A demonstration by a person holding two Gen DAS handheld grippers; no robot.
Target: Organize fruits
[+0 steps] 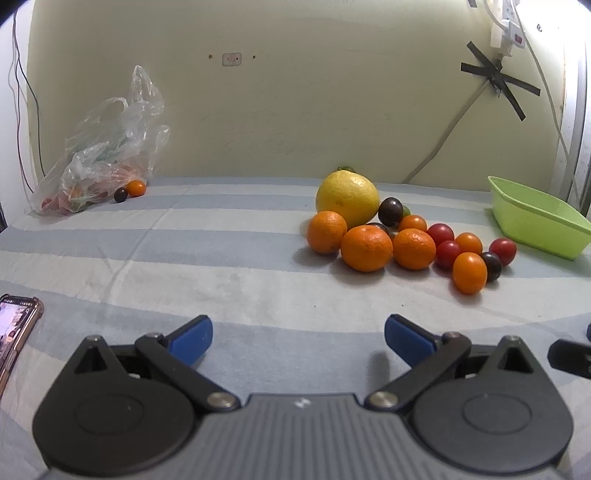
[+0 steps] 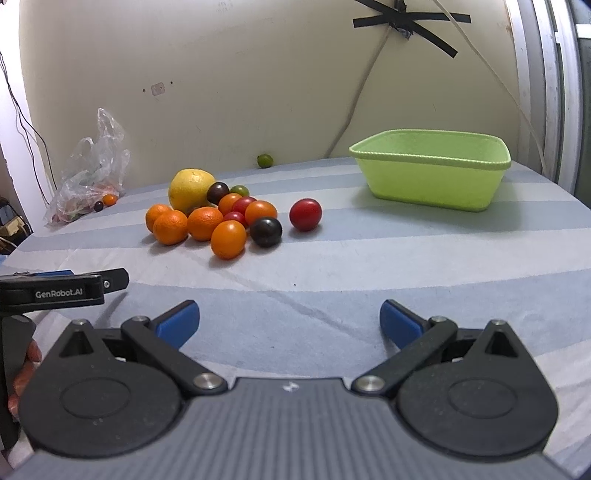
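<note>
- Striped cloth (image 2: 369, 251): woven fabric, matt, lightly creased.
- Green basin (image 2: 432, 173): moulded plastic, smooth, semi-gloss, ribbed rim.
- Plastic bag (image 1: 107, 147): thin clear film, crinkled, shiny.
- Yellow citrus (image 1: 347, 195): pitted rind, dull sheen.
- Mandarins (image 1: 365, 248): fine-pored peel, satin finish.
- Small tomatoes (image 2: 305, 214): smooth skin, glossy highlights.
- Left gripper (image 1: 298, 336): black matt plastic links, ribbed grey body, blue smooth pads, bright metal pivot pins.
- Right gripper (image 2: 290, 320): same materials and finish.
- Wall (image 1: 295, 110): painted, matt, scuffed.
- Black tape (image 2: 410, 22): matt strips.
</note>
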